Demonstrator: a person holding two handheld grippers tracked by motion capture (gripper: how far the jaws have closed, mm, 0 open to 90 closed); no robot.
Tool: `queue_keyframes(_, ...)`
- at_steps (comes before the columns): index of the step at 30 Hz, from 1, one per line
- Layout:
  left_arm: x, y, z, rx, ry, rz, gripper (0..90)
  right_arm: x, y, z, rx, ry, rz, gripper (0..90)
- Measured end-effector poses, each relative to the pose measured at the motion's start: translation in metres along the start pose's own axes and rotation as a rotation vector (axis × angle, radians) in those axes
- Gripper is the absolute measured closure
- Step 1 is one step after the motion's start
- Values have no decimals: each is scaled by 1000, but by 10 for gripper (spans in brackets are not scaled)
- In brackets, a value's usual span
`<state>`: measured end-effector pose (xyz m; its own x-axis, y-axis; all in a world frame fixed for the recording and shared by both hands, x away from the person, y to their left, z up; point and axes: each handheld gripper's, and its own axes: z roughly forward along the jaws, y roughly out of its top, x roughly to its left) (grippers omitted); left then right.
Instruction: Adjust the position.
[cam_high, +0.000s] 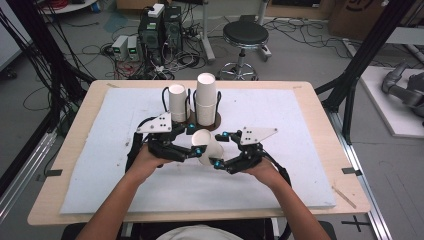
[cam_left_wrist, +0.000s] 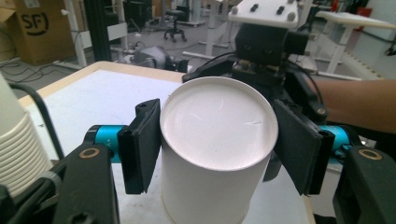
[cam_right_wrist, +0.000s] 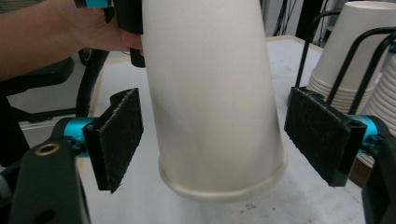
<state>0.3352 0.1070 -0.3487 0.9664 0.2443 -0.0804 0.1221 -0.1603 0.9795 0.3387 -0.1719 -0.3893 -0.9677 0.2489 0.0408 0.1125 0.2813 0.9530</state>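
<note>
A white mat (cam_high: 280, 170) covers the pale wooden table (cam_high: 75, 165); a stool (cam_high: 245, 35) and cabling stand beyond on grey floor. The left gripper (cam_high: 195, 141) clamps a paper cup (cam_high: 207, 146) mid-table, near the cup stacks (cam_high: 206, 100). The right gripper (cam_high: 220, 149) straddles it, pads spread clear

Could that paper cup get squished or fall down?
Maybe. The left tool pinches the thin white cup near its base, so the cup could dent. The right tool is open around the rim end with gaps on both sides; closing crookedly might knock it loose. The cup stacks stand close behind and could get bumped.
</note>
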Motion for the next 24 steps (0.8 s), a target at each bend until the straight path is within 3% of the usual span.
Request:
queue_keyframes(4,-2,0,2,-8,-21,-9,355,0,-1,4,8,12,5,201)
queue_keyframes(6,-2,0,3,-6,-26,-8,355,1,-1,4,14,23,-9,249)
queue_keyframes(12,-1,-2,3,-3,6,-16,351,0,-1,2,53,25,-52,346)
queue_keyframes(16,-1,-1,4,12,32,-13,227,0,1,0,64,21,-65,355)
queue_keyframes(24,0,-6,13,52,7,-23,218,2,3,1,134,31,-133,371)
